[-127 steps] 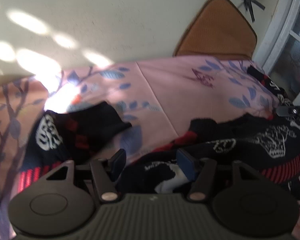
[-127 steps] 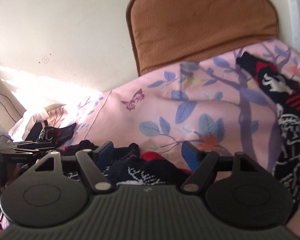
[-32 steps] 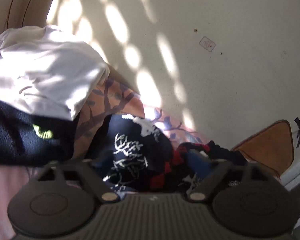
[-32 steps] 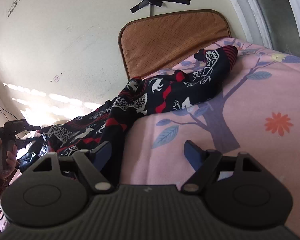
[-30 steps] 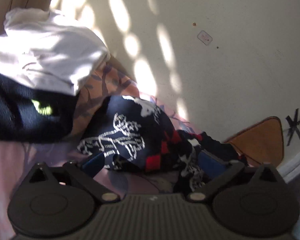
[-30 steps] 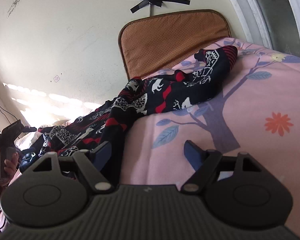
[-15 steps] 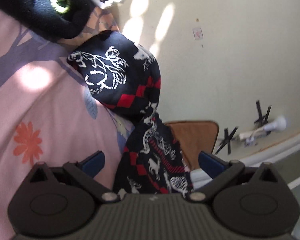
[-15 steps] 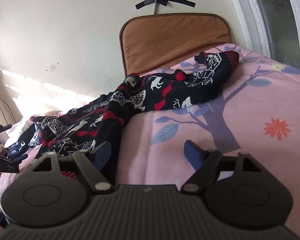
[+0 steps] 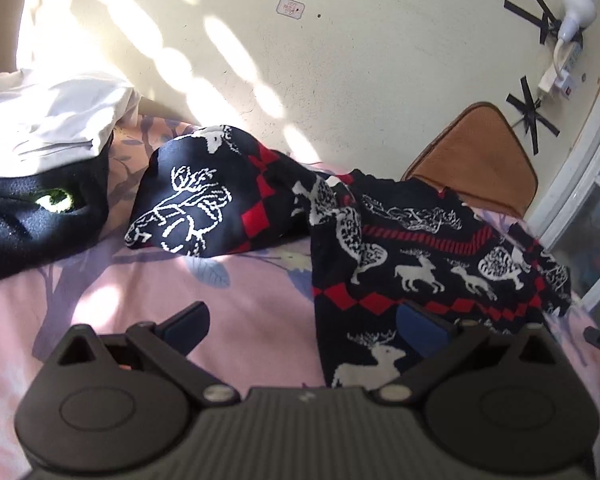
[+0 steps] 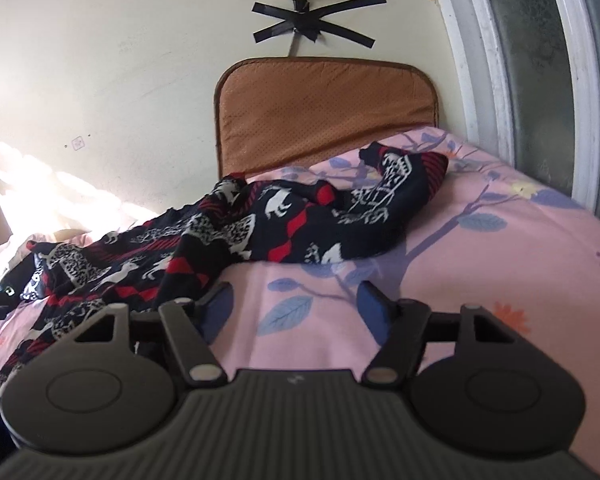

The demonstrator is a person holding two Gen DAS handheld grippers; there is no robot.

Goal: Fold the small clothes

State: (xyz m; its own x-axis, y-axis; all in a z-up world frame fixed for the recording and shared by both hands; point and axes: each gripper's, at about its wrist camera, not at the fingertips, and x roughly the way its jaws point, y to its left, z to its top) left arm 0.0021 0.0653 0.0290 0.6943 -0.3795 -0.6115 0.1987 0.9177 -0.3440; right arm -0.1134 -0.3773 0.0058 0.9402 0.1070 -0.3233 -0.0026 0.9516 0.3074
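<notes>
The sweater [image 9: 400, 248] lies spread and rumpled across the pink sheet [image 9: 240, 300], one sleeve running to 10 o'clock in the left view, the other to 1 o'clock in the right view [image 10: 380, 200], near the brown cushion [image 10: 320, 120]. Both grippers hover low over the bed with jaws apart and nothing between them: the left gripper [image 9: 302, 326] has its right finger over the sweater's hem edge, and the right gripper [image 10: 294, 306] sits beside the body's side edge at its 9 o'clock. The step in hand looks like smoothing before the first fold. To do it well, I would take each sleeve near its cuff, pinch only one layer of knit, and draw it flat across the body without dragging the sheet along; thick knit bunches easily, so lift rather than slide. No containers show; a white cloth [image 9: 48, 120] and a dark garment [image 9: 32, 216] lie heaped at 9 o'clock.
</notes>
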